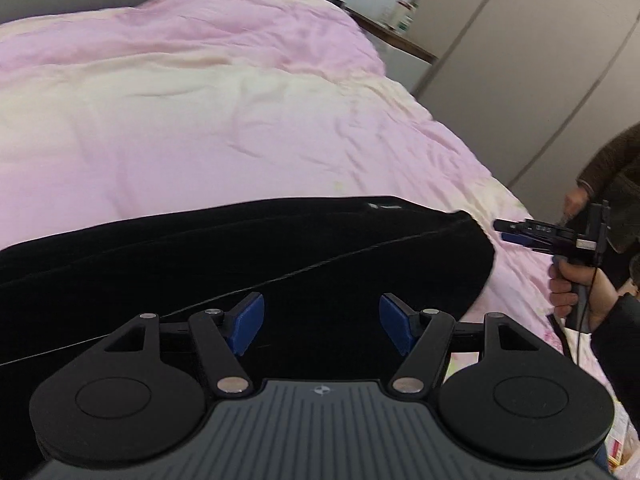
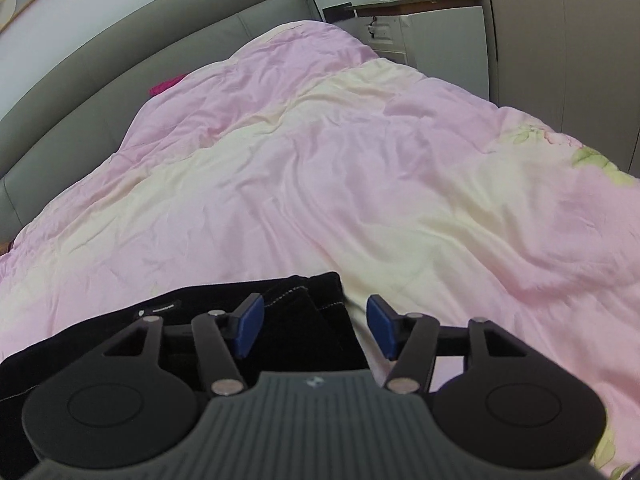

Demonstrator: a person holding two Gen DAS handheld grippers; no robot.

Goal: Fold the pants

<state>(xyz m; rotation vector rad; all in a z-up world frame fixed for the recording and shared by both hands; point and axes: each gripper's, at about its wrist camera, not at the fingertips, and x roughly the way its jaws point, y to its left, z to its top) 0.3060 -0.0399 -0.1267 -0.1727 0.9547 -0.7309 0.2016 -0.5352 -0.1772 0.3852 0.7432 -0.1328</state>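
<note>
Pants of black, soft-looking fabric (image 1: pixel 248 272) lie flat on the pink and cream quilted bedcover (image 1: pixel 224 120), at the near edge of the bed. In the left wrist view the cloth runs as a long dark band across the frame, its long axis side to side, ending in a rounded edge at the right. A pale stitched seam crosses it on a slant.

Left gripper (image 1: pixel 321 322): jaws apart, blue pads clear of each other, nothing clamped. The black cloth lies directly under and ahead of them; whether the pads touch it cannot be told.

Right gripper (image 2: pixel 315 326): jaws apart, nothing between the pads pressing. Under its left pad sits a corner of the garment with white topstitching and a small label; the right pad is over bare bedcover. In the left wrist view this same gripper (image 1: pixel 516 232) shows just beyond the rounded end of the pants, held by a hand (image 1: pixel 568 292) in a dark sleeve.

Judgement: the garment appears already folded lengthwise and laid out, with neither gripper holding it. The next fold would likely go across the long axis. The right gripper is at one end of that axis, with the edge lying to the left of its jaws' centre; the left gripper is over the mid-length. A white bedside cabinet (image 2: pixel 432 28) with bottles stands well apart.
</note>
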